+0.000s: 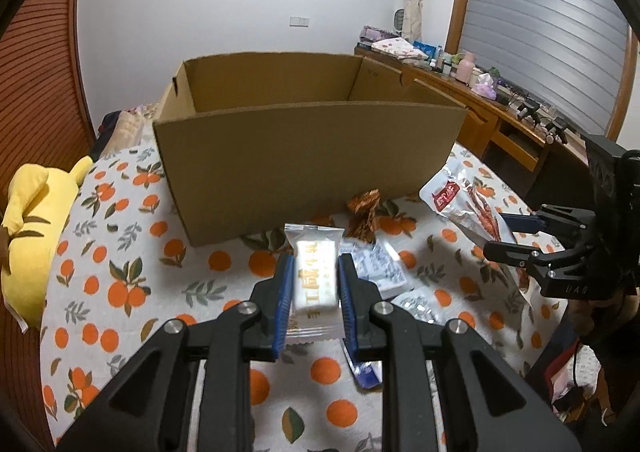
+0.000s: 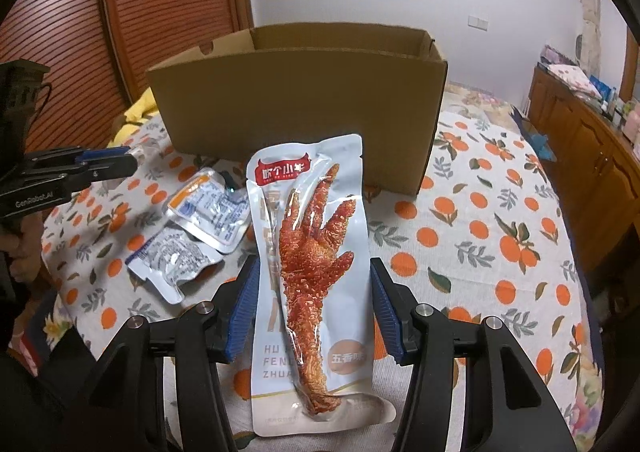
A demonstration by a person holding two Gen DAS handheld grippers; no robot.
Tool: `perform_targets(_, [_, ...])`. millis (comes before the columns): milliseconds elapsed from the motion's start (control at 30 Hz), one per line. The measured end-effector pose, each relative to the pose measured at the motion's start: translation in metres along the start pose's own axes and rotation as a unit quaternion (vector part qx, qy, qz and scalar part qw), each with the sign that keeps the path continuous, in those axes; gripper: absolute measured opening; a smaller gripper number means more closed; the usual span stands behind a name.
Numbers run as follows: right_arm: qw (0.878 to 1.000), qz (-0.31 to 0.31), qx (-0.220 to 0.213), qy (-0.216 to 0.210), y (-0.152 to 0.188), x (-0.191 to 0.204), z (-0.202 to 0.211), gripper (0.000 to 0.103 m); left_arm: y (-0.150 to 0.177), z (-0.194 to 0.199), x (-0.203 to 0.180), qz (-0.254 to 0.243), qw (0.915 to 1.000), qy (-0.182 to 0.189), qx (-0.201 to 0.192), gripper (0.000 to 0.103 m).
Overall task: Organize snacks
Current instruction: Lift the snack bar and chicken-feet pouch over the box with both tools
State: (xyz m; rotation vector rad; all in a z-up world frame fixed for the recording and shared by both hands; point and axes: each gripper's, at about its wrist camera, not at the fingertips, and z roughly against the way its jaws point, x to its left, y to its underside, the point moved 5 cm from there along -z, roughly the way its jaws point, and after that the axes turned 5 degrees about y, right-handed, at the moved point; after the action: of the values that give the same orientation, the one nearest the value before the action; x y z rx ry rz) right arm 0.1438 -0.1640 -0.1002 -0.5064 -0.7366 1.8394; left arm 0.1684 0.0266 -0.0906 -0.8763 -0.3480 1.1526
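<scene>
1. Our left hand-held gripper [image 1: 313, 284] is clamped narrow on a small white wrapped snack bar [image 1: 315, 282]; the blue pads press its long sides, and the bar hangs clear of the bed, pointing toward the cardboard box [image 1: 304, 167]. Gripping it across the narrow width keeps the packet stiff, which should make dropping it over the box wall easier.

2. Our right hand-held gripper [image 2: 312, 308] holds the chicken-foot packet [image 2: 312, 252] at a medium width, the pads against both edges of the pouch. The packet stands upright between the jaws with its top toward the box. It is flat and floppy, so a grip low on its sides probably lets the upper part sag.

3. The box sits open on the bed [image 2: 500, 219], just beyond both grippers, its near wall facing us. We cannot see its floor, so we cannot tell what it contains.

4. Loose on the orange-print bedspread lie two silvery sachets [image 2: 200, 228], left of the chicken-foot packet, and a brown twisted wrapper [image 1: 365, 217] near the box's foot.

5. We judge that both held snacks are bound for the box, with the loose ones left to collect.
</scene>
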Motion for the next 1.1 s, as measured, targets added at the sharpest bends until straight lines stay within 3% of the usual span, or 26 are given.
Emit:
perform_targets(667, [0.996,0.036,-0.078,0.003,-0.077,0.0,0.041,0.054,-0.09,0.022,0.005,-0.038,0.9972,0.009,-0.063,0.02])
perform_targets(1100, [0.993,0.065,-0.1,0.004,-0.137,-0.002,0.025,0.054,-0.128,-0.015,0.035,-0.036,0.9979,-0.001,-0.054,0.02])
